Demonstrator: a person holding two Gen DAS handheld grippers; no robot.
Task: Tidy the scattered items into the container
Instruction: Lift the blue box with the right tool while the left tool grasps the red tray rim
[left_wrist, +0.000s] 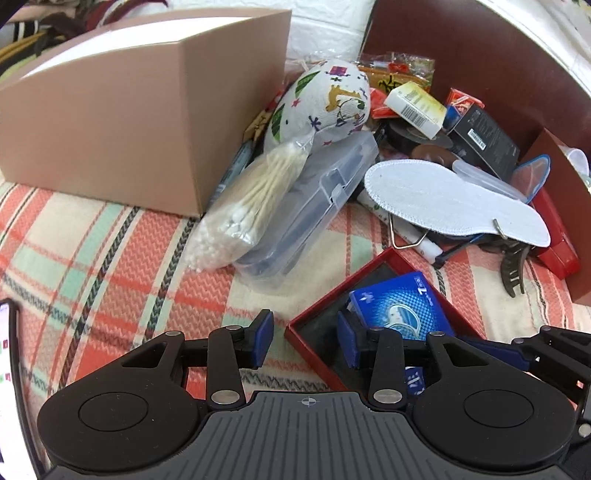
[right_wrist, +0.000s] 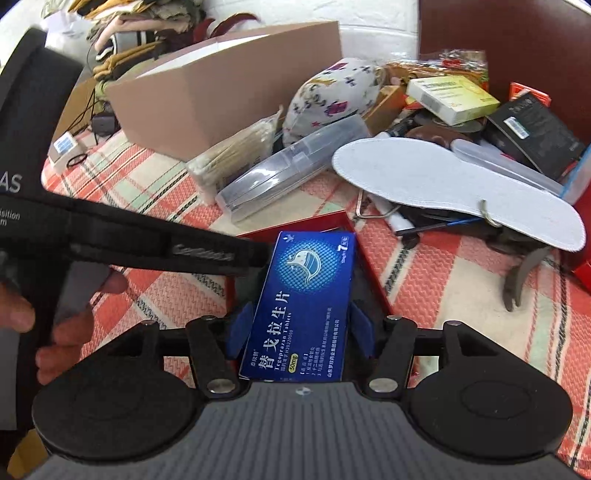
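A blue tablet box (right_wrist: 299, 306) is held between the pads of my right gripper (right_wrist: 300, 328), which is shut on it, over a shallow red tray (right_wrist: 332, 223). In the left wrist view the blue box (left_wrist: 402, 308) lies in the red tray (left_wrist: 299, 326). My left gripper (left_wrist: 306, 339) is open, its jaws wide, straddling the tray's near corner. The brown cardboard box (left_wrist: 122, 122) stands at the back left on the plaid cloth. A bag of cotton swabs (left_wrist: 251, 206), a clear plastic case (left_wrist: 314, 206), a patterned pouch (left_wrist: 325, 99) and a white insole (left_wrist: 454, 199) lie scattered.
A dark red wall (left_wrist: 480, 48) bounds the right side. Small boxes (left_wrist: 415, 103), a black box (left_wrist: 484, 136), a dark hair claw (left_wrist: 513, 269) and a red box (left_wrist: 554, 236) are piled at the right. A phone edge (left_wrist: 7, 354) shows at the far left.
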